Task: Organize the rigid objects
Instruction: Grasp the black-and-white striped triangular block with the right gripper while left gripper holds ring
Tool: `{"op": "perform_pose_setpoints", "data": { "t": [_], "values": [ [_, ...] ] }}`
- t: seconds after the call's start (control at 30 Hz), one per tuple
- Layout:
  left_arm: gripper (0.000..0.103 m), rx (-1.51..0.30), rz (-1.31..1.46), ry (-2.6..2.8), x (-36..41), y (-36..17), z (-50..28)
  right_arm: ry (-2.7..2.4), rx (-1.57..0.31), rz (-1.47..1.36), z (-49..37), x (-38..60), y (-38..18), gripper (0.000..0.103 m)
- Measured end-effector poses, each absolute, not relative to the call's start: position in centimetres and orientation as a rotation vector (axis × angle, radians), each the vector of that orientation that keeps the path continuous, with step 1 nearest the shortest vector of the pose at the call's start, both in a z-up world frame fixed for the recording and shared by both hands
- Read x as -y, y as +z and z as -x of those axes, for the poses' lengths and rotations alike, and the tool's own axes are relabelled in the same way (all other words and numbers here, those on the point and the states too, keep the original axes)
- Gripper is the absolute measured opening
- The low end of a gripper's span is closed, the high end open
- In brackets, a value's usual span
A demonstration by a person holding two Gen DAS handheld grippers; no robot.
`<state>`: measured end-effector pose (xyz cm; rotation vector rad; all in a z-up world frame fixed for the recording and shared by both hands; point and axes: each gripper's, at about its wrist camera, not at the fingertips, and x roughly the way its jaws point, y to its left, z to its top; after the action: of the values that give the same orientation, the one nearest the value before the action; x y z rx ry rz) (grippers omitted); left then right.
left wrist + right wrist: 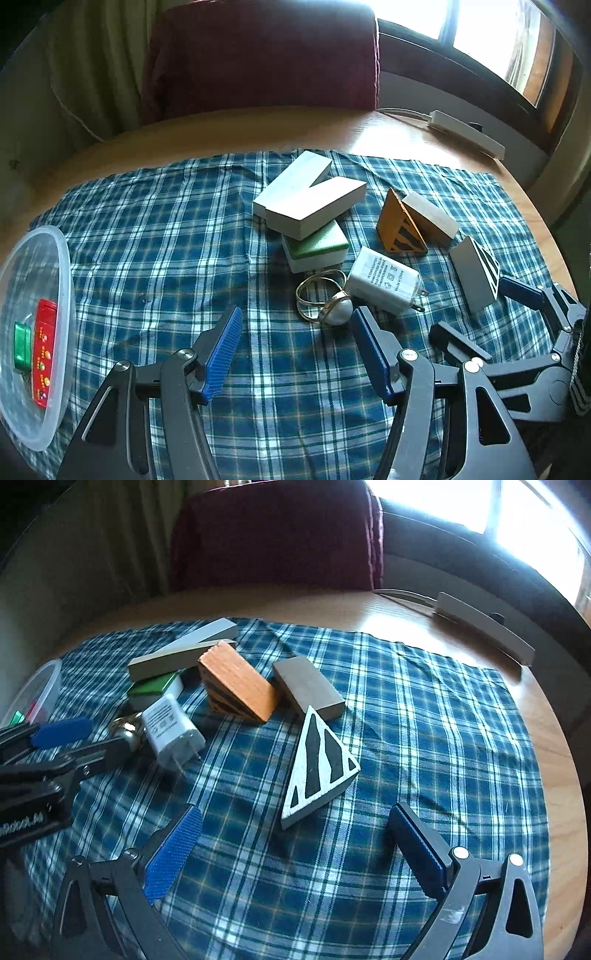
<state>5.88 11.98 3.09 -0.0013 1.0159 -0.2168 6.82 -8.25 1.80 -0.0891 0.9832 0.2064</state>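
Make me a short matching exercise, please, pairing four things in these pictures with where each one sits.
Things:
1. ring
2. green-topped block
3. red item
4. white striped wedge

Places:
A. inside the clear plastic container
B. ahead of the open right tongs
C. under the white V-shaped block
D. beside the white charger, ahead of the open left tongs

Pairs: 1-D, 2-C, 3-A, 4-B

We see a white V-shaped block (308, 194) resting partly on a green-topped block (316, 245); just beside them lie a gold ring with a pearl (325, 297) and a white charger (384, 280); an orange striped wedge (400, 227) leans against a plain block (430, 216); a white striped wedge (319, 768) lies apart.
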Motion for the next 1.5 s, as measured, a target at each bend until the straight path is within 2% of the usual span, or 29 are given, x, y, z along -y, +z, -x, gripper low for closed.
{"op": "perform_pose_setpoints", "data": {
  "t": [0.07,0.13,0.2,0.23,0.47,0.53,0.6,0.7,1.27,1.33,1.43,1.5],
  "values": [
    [0.063,-1.021,0.003,-0.214,-12.0,3.0,-5.9,0.205,-0.974,0.062,-6.7,9.1,1.9,0.103],
    [0.063,-1.022,0.009,-0.219,-12.4,2.9,-5.7,0.215,-0.951,-0.029,-6.3,10.8,2.4,0.097],
    [0.063,-1.021,0.007,-0.221,-12.3,2.9,-5.7,0.187,-0.92,-0.081,-6.3,12.2,3.0,0.076],
    [0.063,-1.022,0.006,-0.222,-12.5,2.8,-5.7,0.173,-0.908,-0.088,-6.3,12.7,3.2,0.074],
    [0.064,-1.036,0.007,-0.225,-12.2,1.9,-6.0,0.192,-0.874,-0.084,-6.6,12.4,4.0,0.073],
    [0.064,-1.035,0.006,-0.226,-12.1,1.9,-6.0,0.19,-0.878,-0.046,-7.1,11.0,3.6,0.064],
    [0.064,-1.033,0.002,-0.224,-12.1,1.9,-6.0,0.188,-0.894,-0.036,-7.8,10.0,3.1,0.045],
    [0.064,-1.031,-0.006,-0.224,-12.1,1.9,-6.1,0.156,-0.892,-0.015,-7.9,9.7,2.8,0.032],
    [0.062,-1.002,-0.008,-0.224,-10.3,1.8,-7.3,0.148,-0.852,-0.06,-7.4,10.4,3.2,0.031],
    [0.049,-0.991,-0.021,-0.209,-10.0,1.7,-7.4,0.145,-0.842,-0.067,-7.2,10.5,3.4,0.031],
    [0.036,-0.978,0.0,-0.231,-10.3,2.0,-7.3,0.141,-0.827,-0.075,-6.9,10.6,3.8,0.031],
    [0.036,-0.964,0.0,-0.235,-10.7,2.3,-7.0,0.139,-0.817,-0.084,-6.6,10.7,4.1,0.031]
  ]
}}
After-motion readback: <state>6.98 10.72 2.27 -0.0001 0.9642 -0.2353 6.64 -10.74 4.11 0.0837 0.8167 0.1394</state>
